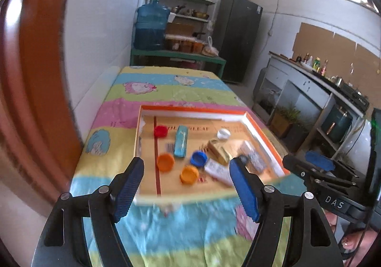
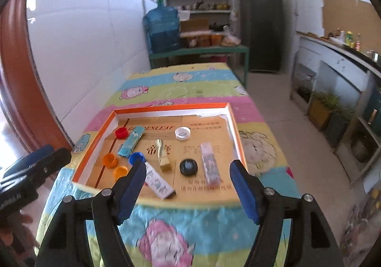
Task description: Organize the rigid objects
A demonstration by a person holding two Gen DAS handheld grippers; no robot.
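An orange-rimmed cardboard tray lies on the table. In it lie a red cap, two orange caps, a blue cap, a white cap, a black cap, a teal packet, a gold packet, a white tube and a clear box. My left gripper is open and empty above the tray's near edge. My right gripper is open and empty, also at the near edge.
The table has a striped cartoon cloth. A white tiled wall runs along its left. Blue water jugs, shelves and a dark fridge stand behind. A counter runs along the right.
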